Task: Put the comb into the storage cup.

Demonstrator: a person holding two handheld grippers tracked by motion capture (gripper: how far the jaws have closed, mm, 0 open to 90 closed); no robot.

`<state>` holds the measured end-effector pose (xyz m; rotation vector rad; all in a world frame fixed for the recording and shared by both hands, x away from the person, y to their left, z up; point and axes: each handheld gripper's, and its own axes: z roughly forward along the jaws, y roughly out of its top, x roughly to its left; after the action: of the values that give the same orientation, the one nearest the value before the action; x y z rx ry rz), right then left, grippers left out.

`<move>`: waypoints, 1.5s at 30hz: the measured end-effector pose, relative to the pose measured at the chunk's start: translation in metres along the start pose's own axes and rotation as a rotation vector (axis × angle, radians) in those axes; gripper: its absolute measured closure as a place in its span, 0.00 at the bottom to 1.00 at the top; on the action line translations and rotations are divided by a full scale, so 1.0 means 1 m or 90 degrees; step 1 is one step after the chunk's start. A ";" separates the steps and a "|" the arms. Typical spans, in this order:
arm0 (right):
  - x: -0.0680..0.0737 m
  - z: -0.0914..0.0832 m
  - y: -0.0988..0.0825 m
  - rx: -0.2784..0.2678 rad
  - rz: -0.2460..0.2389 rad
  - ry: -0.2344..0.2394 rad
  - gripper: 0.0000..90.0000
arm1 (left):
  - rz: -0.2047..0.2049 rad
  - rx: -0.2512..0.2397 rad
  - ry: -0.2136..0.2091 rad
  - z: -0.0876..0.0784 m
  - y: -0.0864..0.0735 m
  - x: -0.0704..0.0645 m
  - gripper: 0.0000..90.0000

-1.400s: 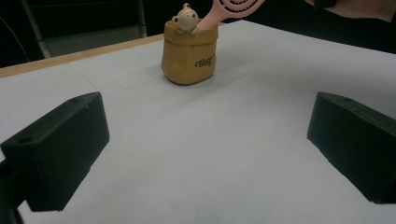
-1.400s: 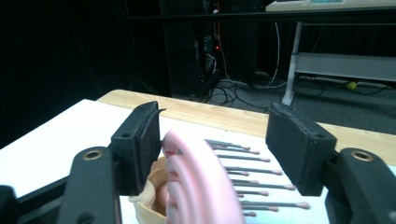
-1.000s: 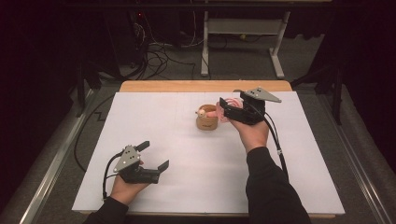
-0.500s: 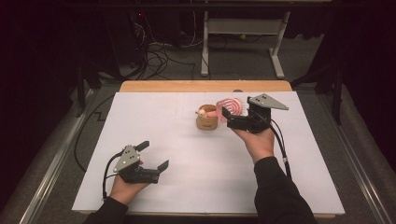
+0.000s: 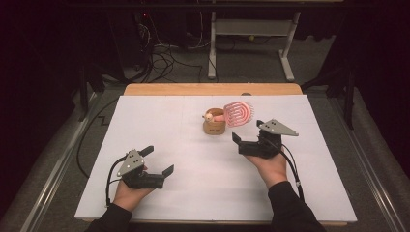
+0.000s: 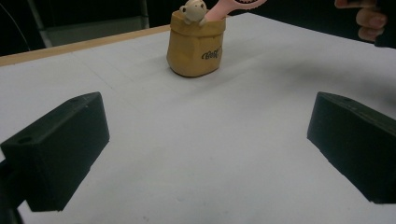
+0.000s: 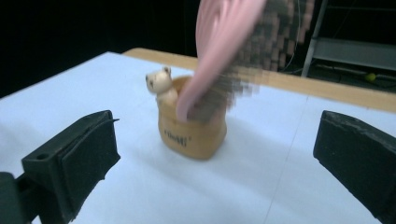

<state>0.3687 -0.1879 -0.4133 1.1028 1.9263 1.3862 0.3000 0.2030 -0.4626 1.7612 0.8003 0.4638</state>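
Observation:
A tan sack-shaped pot [image 5: 213, 126] with a small bear figure [image 7: 161, 84] on its rim stands at the table's far middle. A pink brush [image 5: 239, 113] rests in it, handle down and round head leaning out to the right. My right gripper [image 5: 247, 131] hovers just right of the pot and nearer to me. It is open, its jaws have just been opening, and nothing is between them. In the right gripper view the pot [image 7: 191, 133] and blurred brush [image 7: 219, 42] lie ahead of the jaws. My left gripper [image 5: 158, 160] rests open at the near left, with the pot [image 6: 195, 49] far ahead.
A white sheet [image 5: 183, 193] covers the table, with a wooden edge [image 5: 212, 89] at the far side. Beyond it are floor cables [image 5: 164, 63] and a metal stand [image 5: 251, 29]. Metal rails run along both sides of the table.
The right gripper has let go of the pink brush, now left in the pot, and drawn back toward me and lower. The left gripper has not moved.

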 end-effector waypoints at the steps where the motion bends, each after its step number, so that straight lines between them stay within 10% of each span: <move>1: 0.000 0.000 -0.004 0.004 0.001 0.000 0.00 | 0.000 0.000 0.000 0.000 0.000 0.000 0.00; 12: -0.003 -0.021 -0.045 0.037 -0.009 0.002 0.00 | -0.006 -0.003 0.001 -0.001 0.000 0.002 0.00; 33: -0.026 -0.117 -0.083 -0.048 -0.003 -0.027 0.00 | -0.010 0.010 0.013 -0.015 -0.004 0.000 0.00; 45: -0.030 -0.119 -0.081 -0.073 0.012 -0.033 0.00 | -0.032 0.020 0.000 -0.015 -0.007 0.002 0.00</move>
<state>0.2657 -0.2867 -0.4500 1.0937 1.7803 1.4451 0.2891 0.2156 -0.4646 1.7657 0.8547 0.4198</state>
